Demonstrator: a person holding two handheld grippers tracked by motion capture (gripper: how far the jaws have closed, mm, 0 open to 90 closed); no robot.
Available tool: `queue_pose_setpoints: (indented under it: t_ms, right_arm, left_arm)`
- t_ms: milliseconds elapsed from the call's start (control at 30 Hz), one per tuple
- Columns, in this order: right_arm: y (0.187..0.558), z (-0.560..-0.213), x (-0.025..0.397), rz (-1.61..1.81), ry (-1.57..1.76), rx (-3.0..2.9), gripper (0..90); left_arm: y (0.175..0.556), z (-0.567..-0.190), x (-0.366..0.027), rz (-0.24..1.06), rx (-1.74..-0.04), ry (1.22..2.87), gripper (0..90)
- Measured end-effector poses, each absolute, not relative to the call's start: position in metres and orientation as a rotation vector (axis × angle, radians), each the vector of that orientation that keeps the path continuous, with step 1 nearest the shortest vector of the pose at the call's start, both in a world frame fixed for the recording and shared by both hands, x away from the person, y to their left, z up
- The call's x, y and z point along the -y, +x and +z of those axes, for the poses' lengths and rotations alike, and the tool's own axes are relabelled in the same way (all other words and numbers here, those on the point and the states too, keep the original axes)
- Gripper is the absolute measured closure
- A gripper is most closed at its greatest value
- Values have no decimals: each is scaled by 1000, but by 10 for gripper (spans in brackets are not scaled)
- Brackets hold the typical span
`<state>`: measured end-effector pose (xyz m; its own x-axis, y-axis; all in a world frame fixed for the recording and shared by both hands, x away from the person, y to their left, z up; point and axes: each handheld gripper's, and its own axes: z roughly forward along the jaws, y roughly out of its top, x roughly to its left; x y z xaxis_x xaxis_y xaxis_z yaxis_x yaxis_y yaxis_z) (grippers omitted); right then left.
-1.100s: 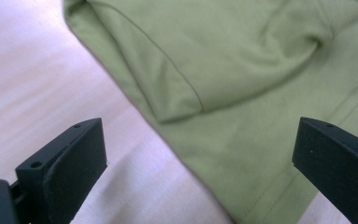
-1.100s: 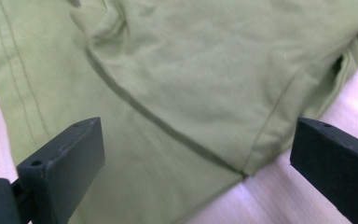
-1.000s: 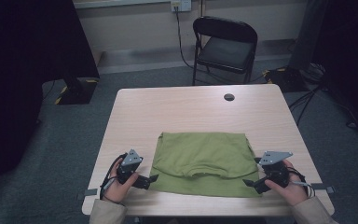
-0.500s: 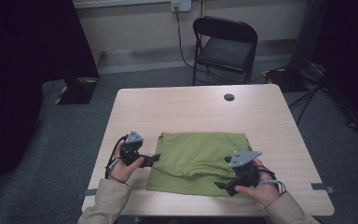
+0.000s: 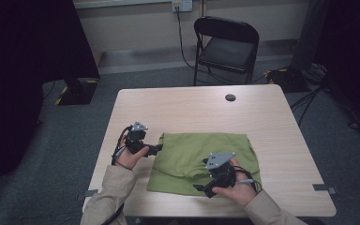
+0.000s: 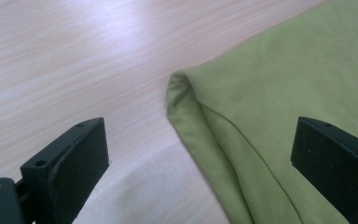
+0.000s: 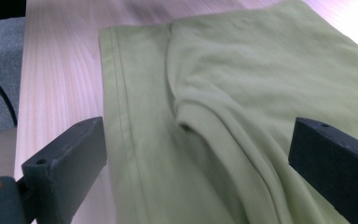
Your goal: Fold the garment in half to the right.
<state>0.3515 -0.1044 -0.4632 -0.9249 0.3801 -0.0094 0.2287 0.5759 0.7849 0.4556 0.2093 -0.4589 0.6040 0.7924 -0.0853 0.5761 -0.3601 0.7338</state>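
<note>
Gaping wide with nothing between its jaws, the left gripper sits just off the far-left corner of the green shirt; its own view shows that folded corner lying between the spread jaws on bare table. The right gripper is likewise released, jaws apart over the shirt's near half, where a raised fold runs between them. Folded flat, the shirt lies on the near middle of the table, its long axis running left to right.
</note>
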Motion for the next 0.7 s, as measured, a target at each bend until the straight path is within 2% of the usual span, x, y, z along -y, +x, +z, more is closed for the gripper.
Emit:
queue_pose_setpoints:
  t_ms: [400,700]
  right_arm:
    - [351,-467,56,1315,445,-2633,63]
    - [348,-473,18,1287,402,-2634,87]
  left_arm:
    - [483,-468,-182,369,-1044,2123,79]
    - [489,-472,-178,379,-988,2157,118]
